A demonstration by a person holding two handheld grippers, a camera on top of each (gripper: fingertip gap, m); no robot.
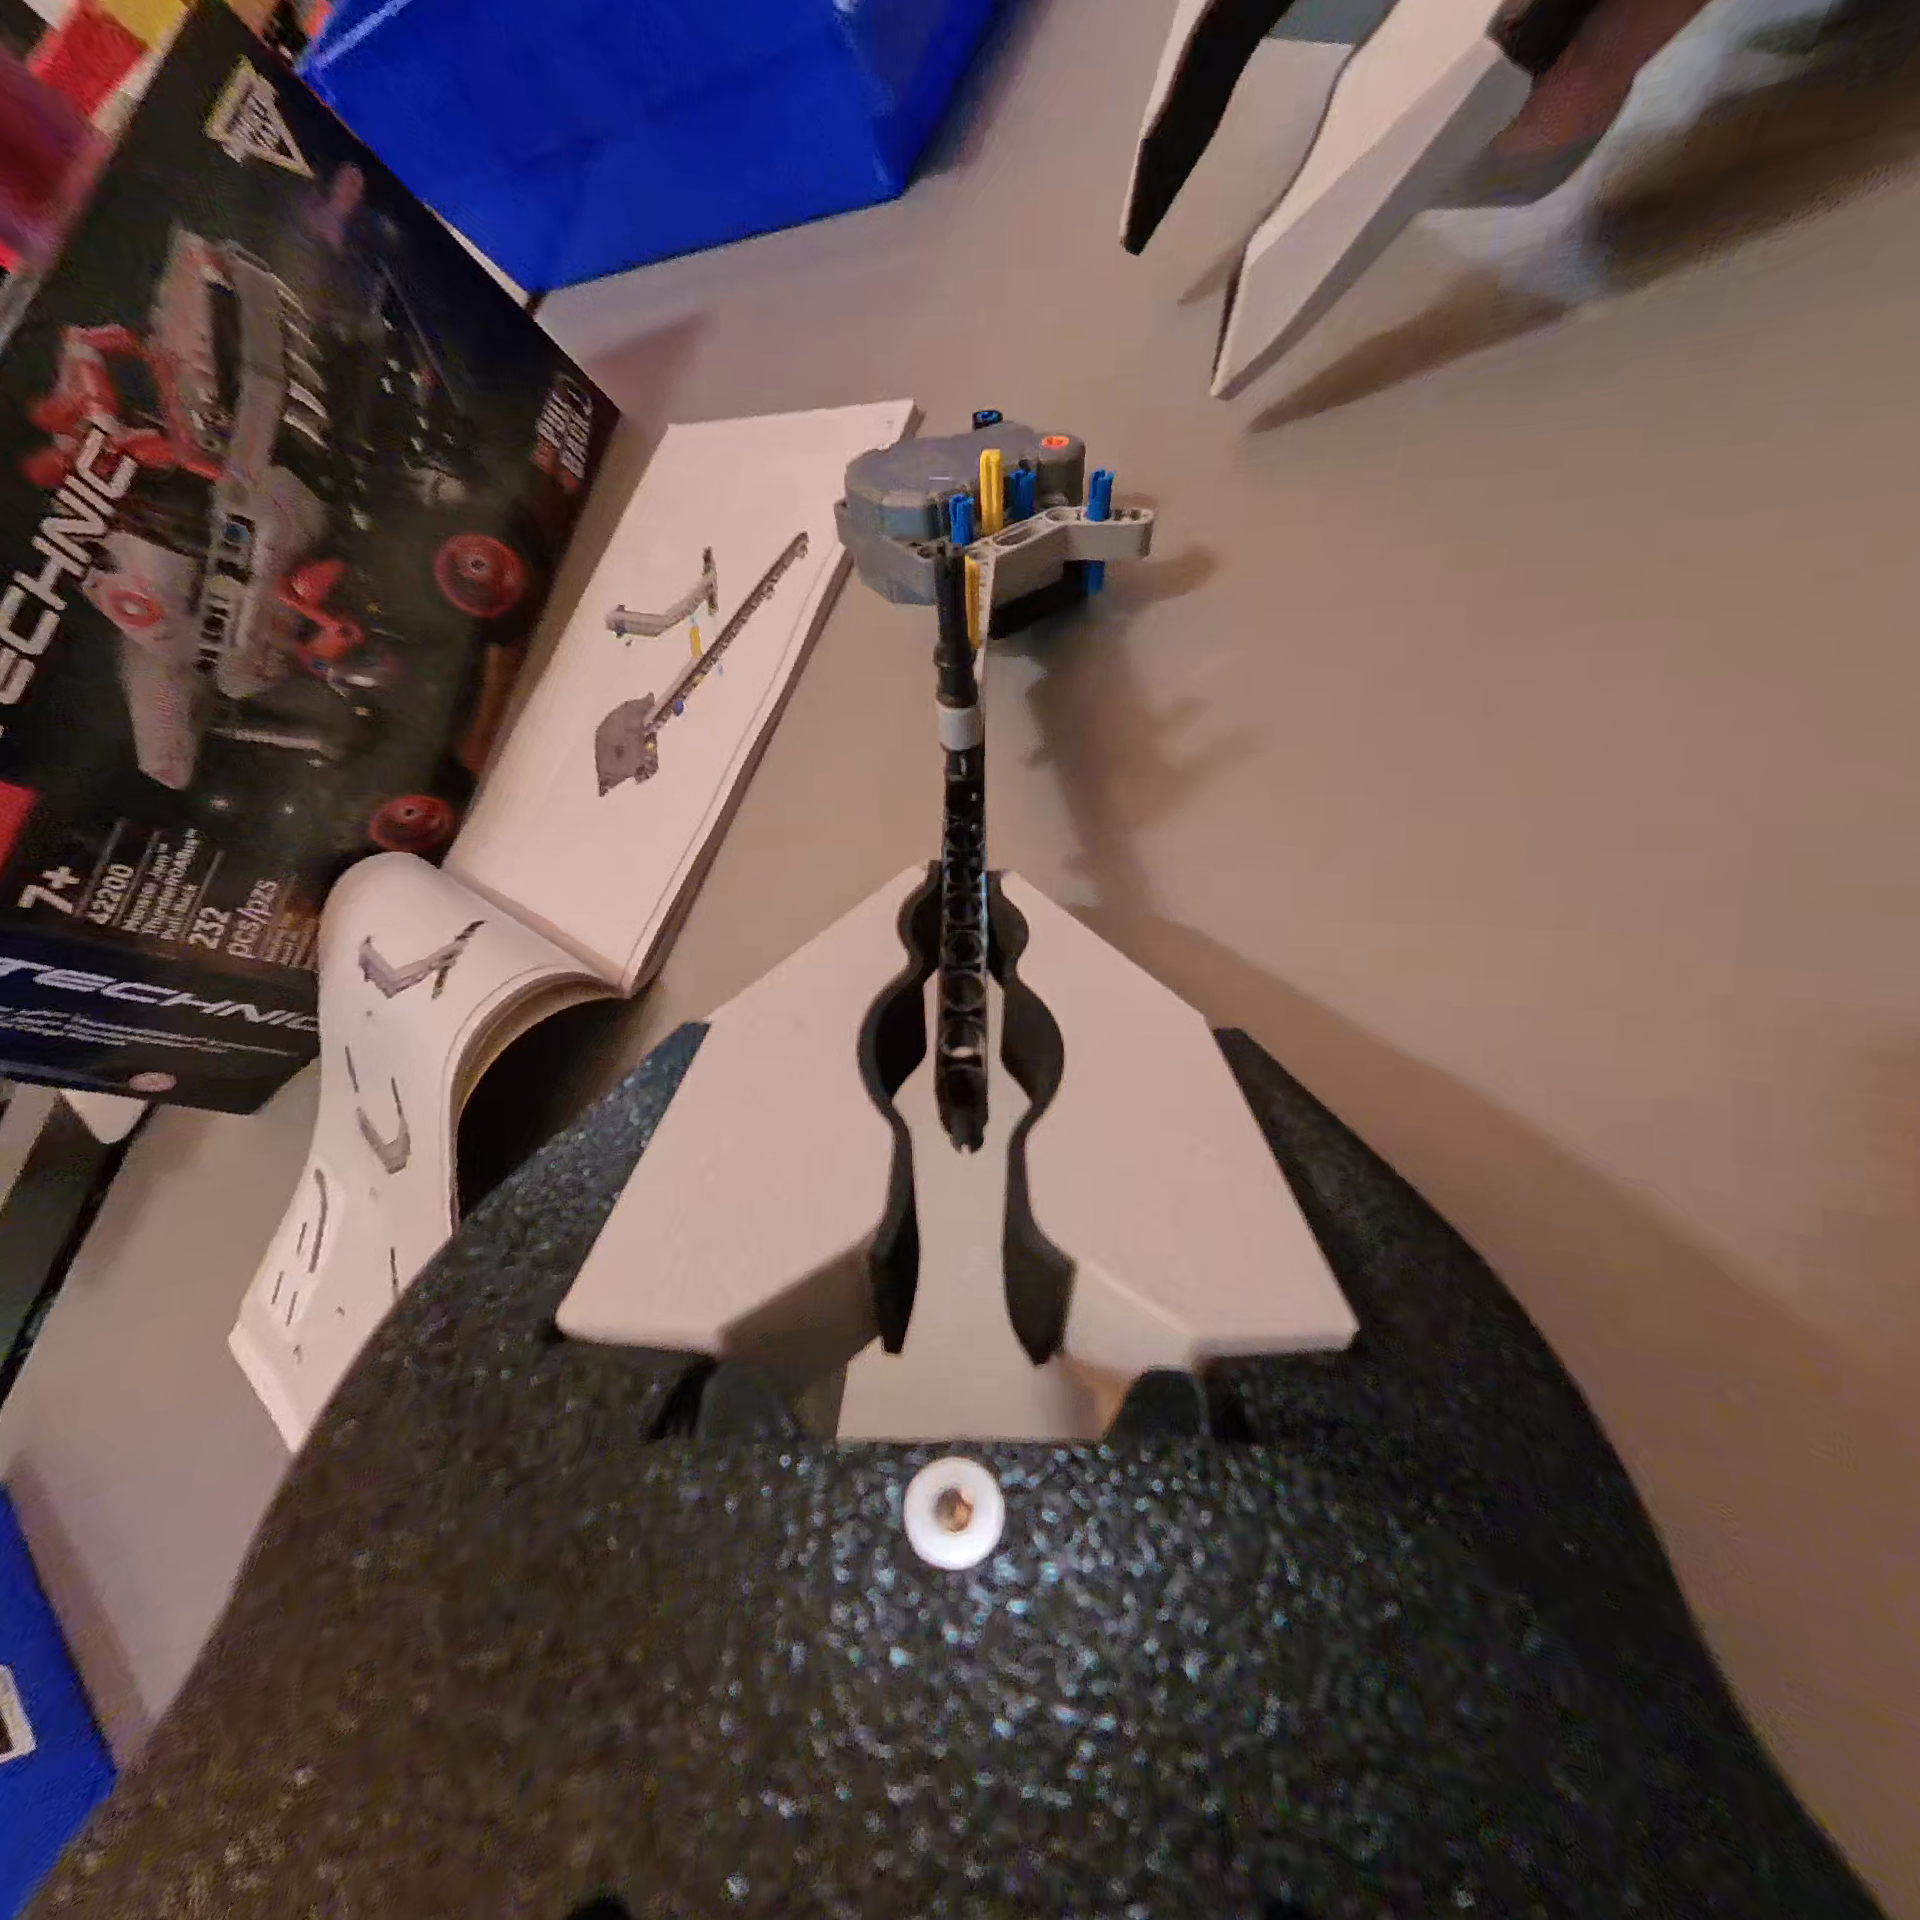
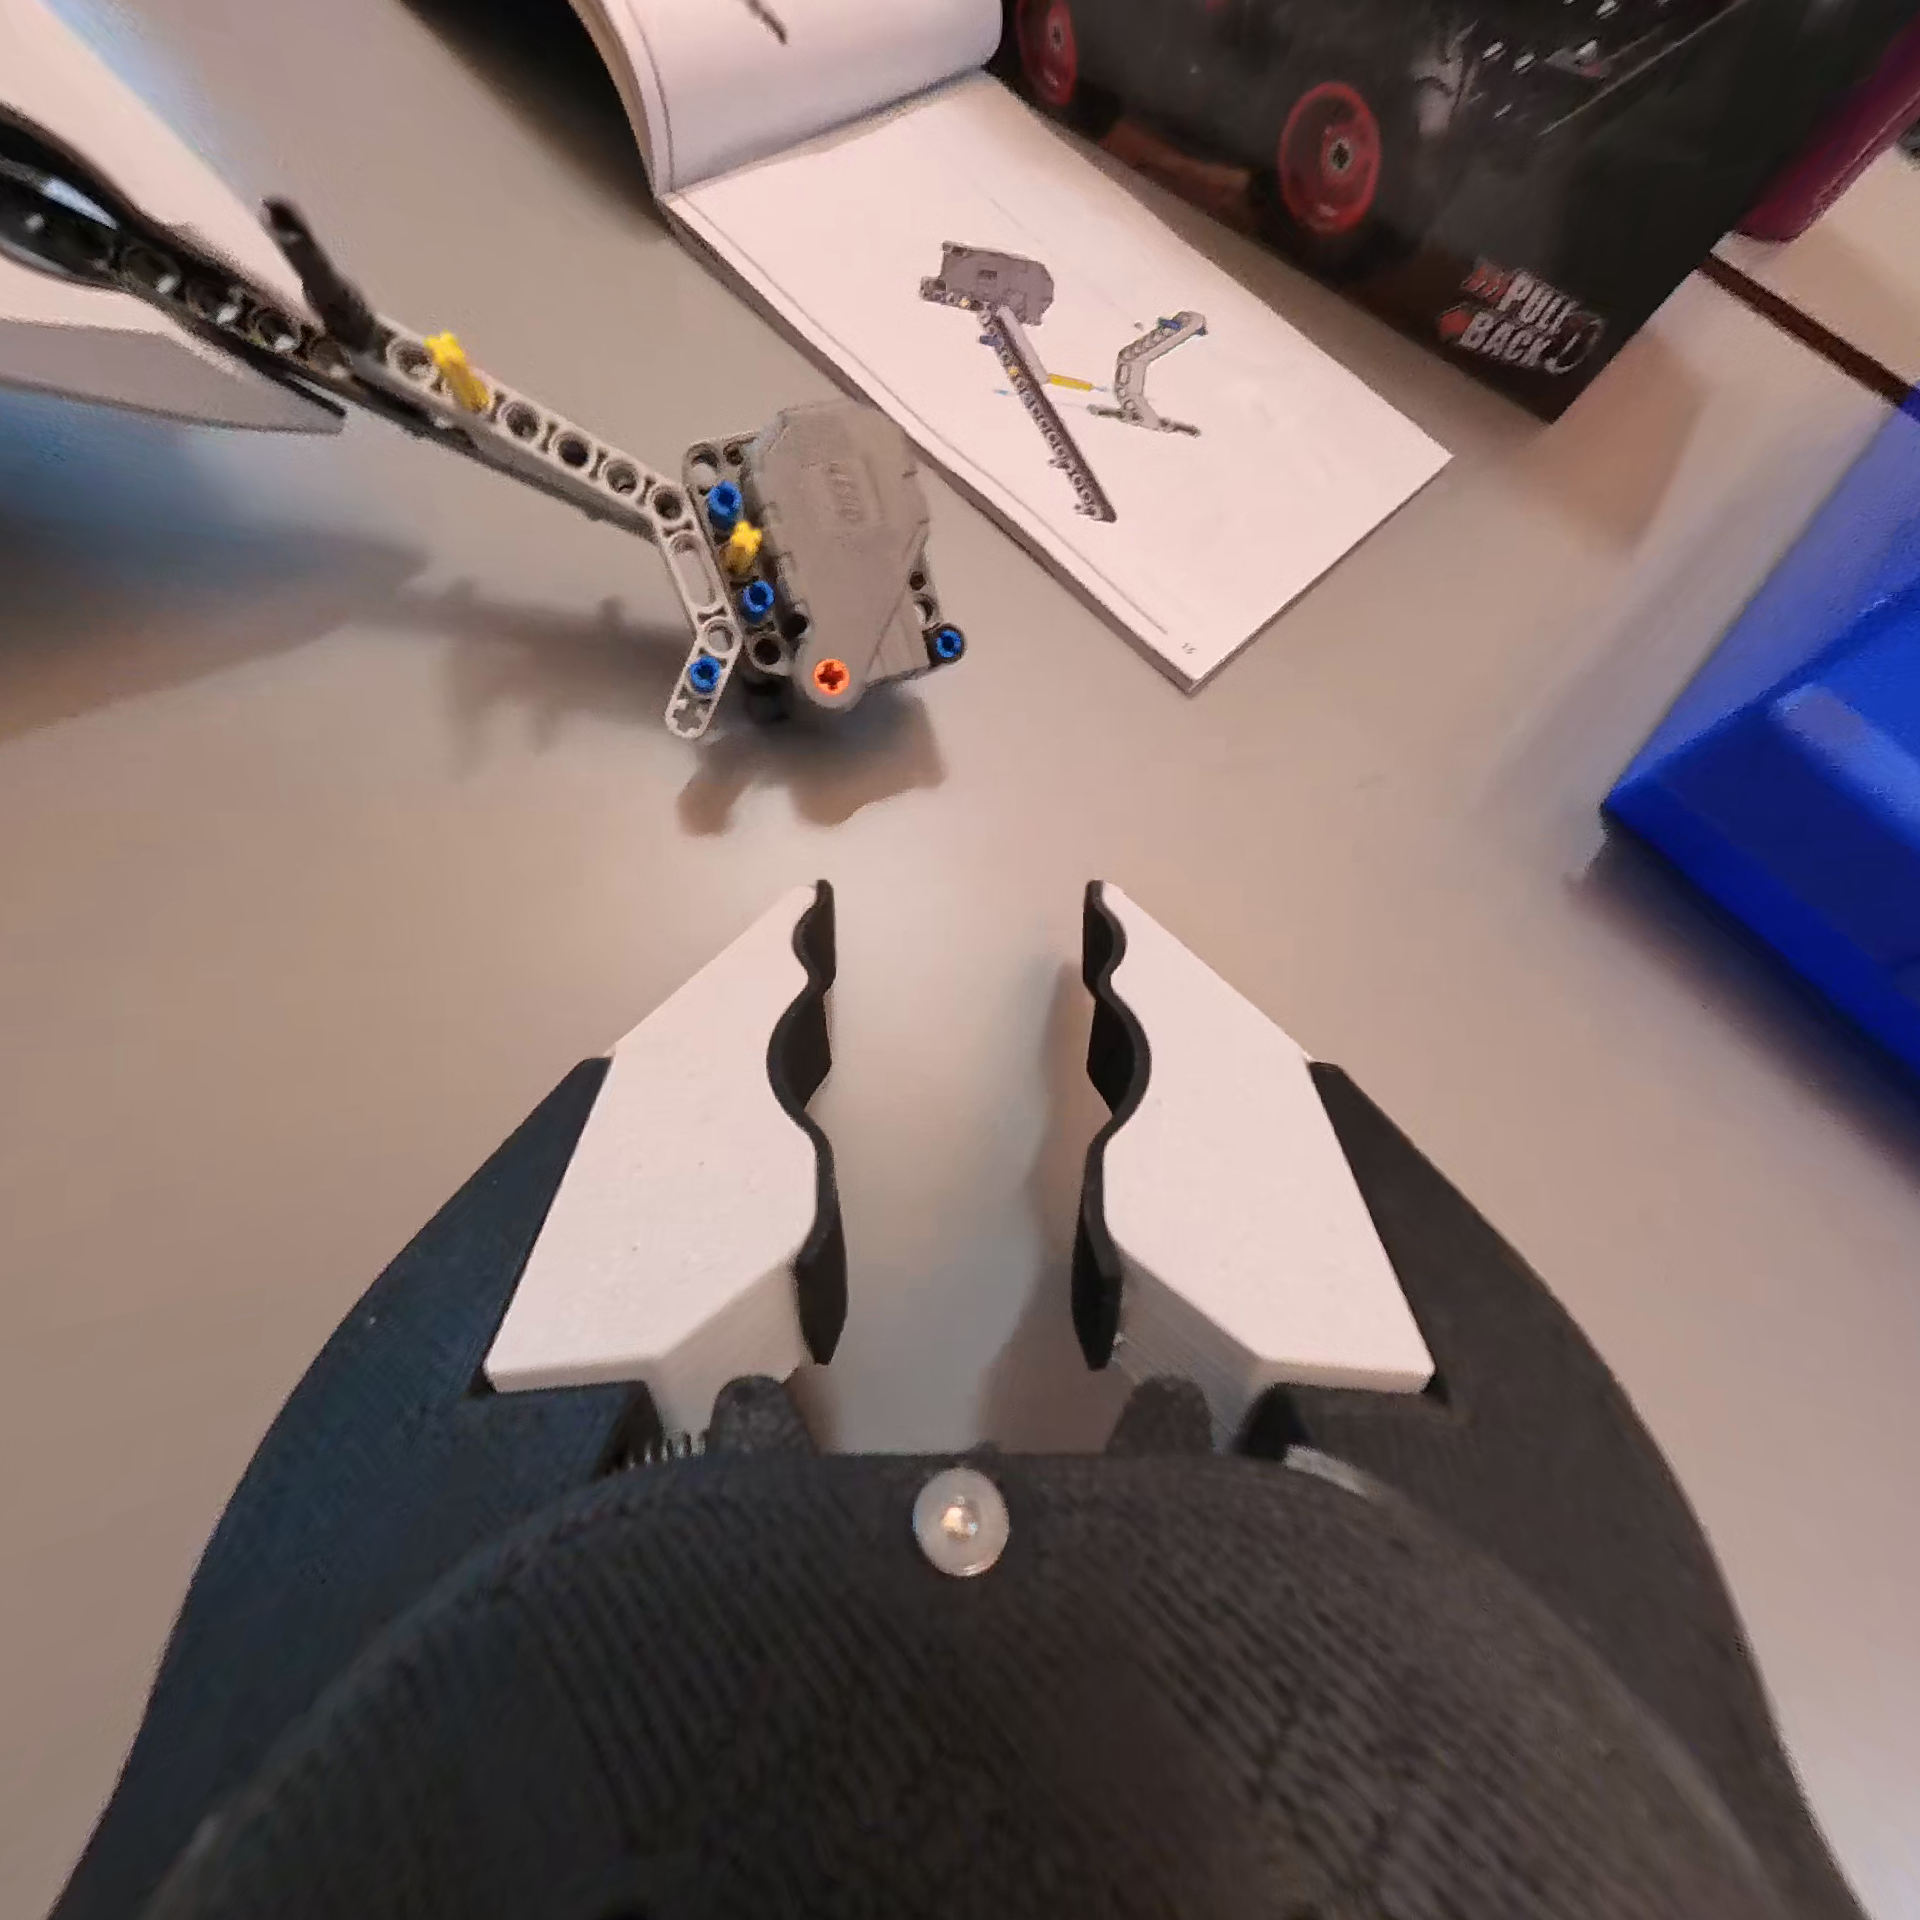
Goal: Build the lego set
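Note:
My left gripper [image 1: 961,894] is shut on a long black beam [image 1: 961,977] with holes. The beam runs forward to a grey motor block [image 1: 935,509] with blue and yellow pins and a light grey bent beam [image 1: 1081,535]. In the right wrist view the same assembly rests on the table: motor block [image 2: 847,540], bent beam [image 2: 623,488], black beam [image 2: 208,301] reaching up left into the left gripper's fingers [image 2: 145,400]. My right gripper [image 2: 958,904] is open and empty, a little short of the assembly; it also shows in the left wrist view [image 1: 1226,301] at the top right.
An open instruction booklet [image 1: 686,665] lies left of the assembly, also in the right wrist view [image 2: 1039,364]. The dark set box [image 1: 239,540] stands beyond it. Blue bins sit at the far side [image 1: 644,114] and at my right [image 2: 1787,769]. The grey table [image 2: 1247,779] carries all. My hands' fingertips stand some 15 cm from each other.

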